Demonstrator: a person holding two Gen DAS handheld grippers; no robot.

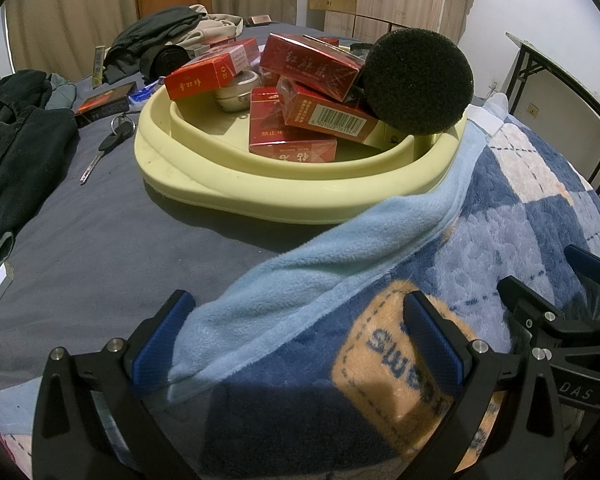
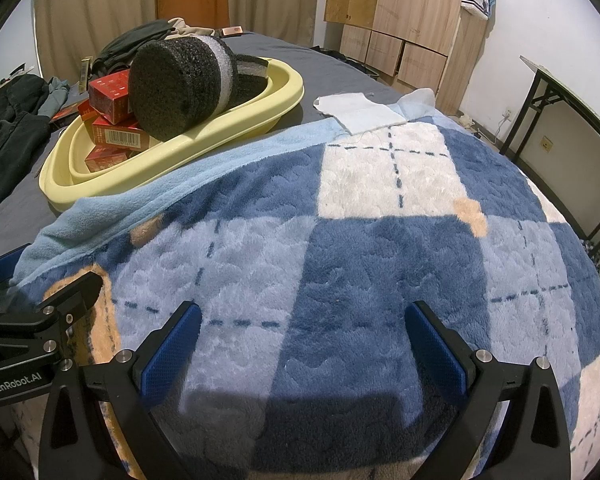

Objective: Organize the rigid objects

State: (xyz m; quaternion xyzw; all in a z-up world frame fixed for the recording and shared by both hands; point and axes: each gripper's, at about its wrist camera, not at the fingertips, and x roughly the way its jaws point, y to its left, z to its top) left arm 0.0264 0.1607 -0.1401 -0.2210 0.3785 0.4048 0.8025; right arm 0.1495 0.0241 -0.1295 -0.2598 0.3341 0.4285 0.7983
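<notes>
A pale yellow tray [image 1: 236, 196] sits on the grey bed, and it also shows in the right wrist view [image 2: 112, 184]. It holds several red cigarette boxes [image 1: 312, 62], a small round silver case [image 1: 238, 90] and a black foam cylinder [image 1: 418, 80] that leans on its right rim; the cylinder [image 2: 176, 88] shows a white band in the right wrist view. My left gripper [image 1: 300, 332] is open and empty over the blanket, well short of the tray. My right gripper [image 2: 304, 340] is open and empty over the blue checked blanket [image 2: 360, 240].
A key [image 1: 104, 148] and another red box [image 1: 102, 106] lie left of the tray. Dark clothes [image 1: 16, 148] are piled at the left and back. A white cloth [image 2: 360, 114] lies beyond the blanket. A folding table [image 2: 572, 120] stands at the right by the wall.
</notes>
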